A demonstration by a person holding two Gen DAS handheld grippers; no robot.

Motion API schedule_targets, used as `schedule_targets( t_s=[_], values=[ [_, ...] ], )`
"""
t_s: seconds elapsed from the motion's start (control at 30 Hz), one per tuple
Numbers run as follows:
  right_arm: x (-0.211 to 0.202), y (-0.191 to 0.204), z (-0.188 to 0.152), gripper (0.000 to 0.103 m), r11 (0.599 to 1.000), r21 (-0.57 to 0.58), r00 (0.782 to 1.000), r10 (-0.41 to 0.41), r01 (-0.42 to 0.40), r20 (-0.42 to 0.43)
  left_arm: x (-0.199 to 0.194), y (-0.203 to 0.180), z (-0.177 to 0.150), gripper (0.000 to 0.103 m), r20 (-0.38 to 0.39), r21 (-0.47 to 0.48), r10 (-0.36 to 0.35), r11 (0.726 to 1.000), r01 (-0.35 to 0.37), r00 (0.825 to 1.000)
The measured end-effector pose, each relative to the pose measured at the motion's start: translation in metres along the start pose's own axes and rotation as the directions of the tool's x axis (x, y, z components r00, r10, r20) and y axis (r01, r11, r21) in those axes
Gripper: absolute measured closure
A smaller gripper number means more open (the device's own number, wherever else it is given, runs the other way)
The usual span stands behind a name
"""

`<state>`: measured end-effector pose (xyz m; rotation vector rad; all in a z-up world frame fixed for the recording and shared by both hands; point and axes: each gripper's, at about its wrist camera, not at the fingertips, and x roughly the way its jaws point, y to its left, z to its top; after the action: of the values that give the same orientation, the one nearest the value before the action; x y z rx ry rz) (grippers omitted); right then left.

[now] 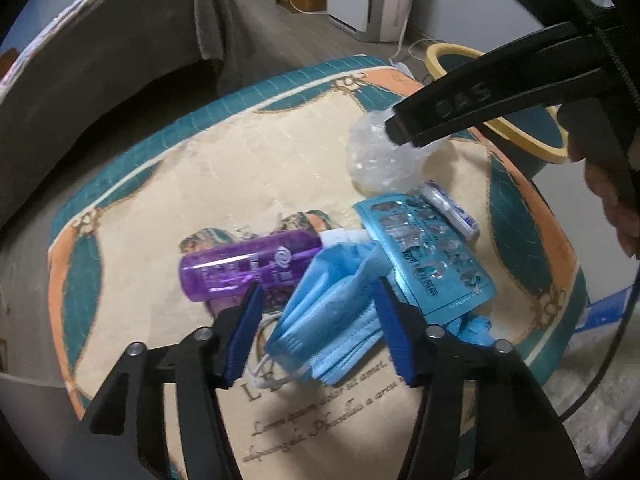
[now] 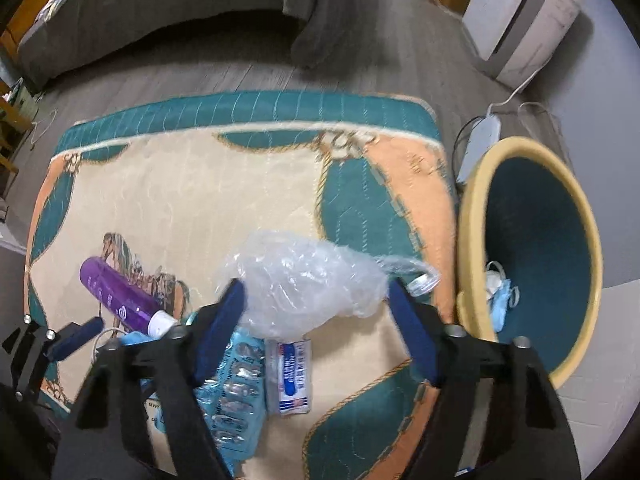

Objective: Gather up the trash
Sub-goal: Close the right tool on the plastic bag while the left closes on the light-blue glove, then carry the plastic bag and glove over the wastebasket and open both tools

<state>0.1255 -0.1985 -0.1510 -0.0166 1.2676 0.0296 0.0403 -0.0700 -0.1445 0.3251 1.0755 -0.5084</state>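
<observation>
Trash lies on a patterned rug (image 1: 224, 168). My left gripper (image 1: 316, 304) is open, its fingers either side of a blue face mask (image 1: 328, 320). A purple bottle (image 1: 248, 266), a blue blister pack (image 1: 424, 252) and a small white packet (image 1: 450, 208) lie around it. My right gripper (image 2: 316, 300) is open, its fingers either side of a crumpled clear plastic bag (image 2: 304, 284), which also shows in the left wrist view (image 1: 380, 156). A teal bin with a yellow rim (image 2: 468, 216) stands at the right, with a mask inside (image 2: 500, 300).
A dark grey sofa (image 2: 160, 8) runs along the far side. A white appliance (image 2: 520, 20) stands at the back right, with a cable and power adapter (image 2: 480, 136) on the wood floor beside the bin.
</observation>
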Motion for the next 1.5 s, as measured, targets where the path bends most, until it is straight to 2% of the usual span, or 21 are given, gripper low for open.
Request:
schedule_targets(
  t_s=[0.07, 0.17, 0.4, 0.7, 0.93, 1.03, 1.33, 1.5],
  values=[
    [0.004, 0.002, -0.002, 0.057, 1.000, -0.008, 1.000, 0.002, -0.002, -0.019, 0.000, -0.003, 0.000, 0.063, -0.010, 0.010, -0.026, 1.000, 0.026, 1.000],
    [0.002, 0.002, -0.002, 0.069, 1.000, -0.015, 1.000, 0.000, 0.000, -0.020, 0.000, -0.006, 0.000, 0.077, -0.017, 0.030, -0.023, 0.999, 0.024, 1.000],
    [-0.017, -0.003, -0.006, 0.081, 1.000, -0.010, 0.999, 0.001, 0.000, 0.033, -0.013, -0.009, 0.000, 0.093, 0.003, 0.025, -0.028, 0.999, 0.028, 1.000],
    [-0.054, -0.010, -0.007, 0.086, 1.000, -0.002, 0.992, 0.015, -0.015, 0.126, -0.057, -0.004, 0.016, 0.095, 0.122, -0.032, 0.009, 0.999, -0.005, 0.992],
    [-0.093, -0.025, -0.012, 0.086, 1.000, 0.021, 0.976, 0.017, -0.022, 0.216, -0.093, -0.003, 0.043, 0.095, 0.227, -0.086, 0.039, 0.996, -0.020, 0.973],
    [-0.111, -0.041, -0.014, 0.086, 0.997, 0.063, 0.968, 0.033, -0.051, 0.250, -0.105, -0.006, 0.055, 0.095, 0.267, -0.090, 0.036, 0.996, -0.012, 0.963],
    [-0.152, -0.086, -0.023, 0.086, 0.991, 0.121, 0.936, 0.002, -0.048, 0.353, -0.122, -0.025, 0.074, 0.095, 0.331, -0.058, 0.025, 0.998, -0.006, 0.943],
    [-0.156, -0.112, -0.025, 0.086, 0.988, 0.145, 0.932, -0.002, -0.054, 0.363, -0.121, -0.038, 0.081, 0.095, 0.337, -0.042, 0.020, 0.999, -0.006, 0.941]
  ],
)
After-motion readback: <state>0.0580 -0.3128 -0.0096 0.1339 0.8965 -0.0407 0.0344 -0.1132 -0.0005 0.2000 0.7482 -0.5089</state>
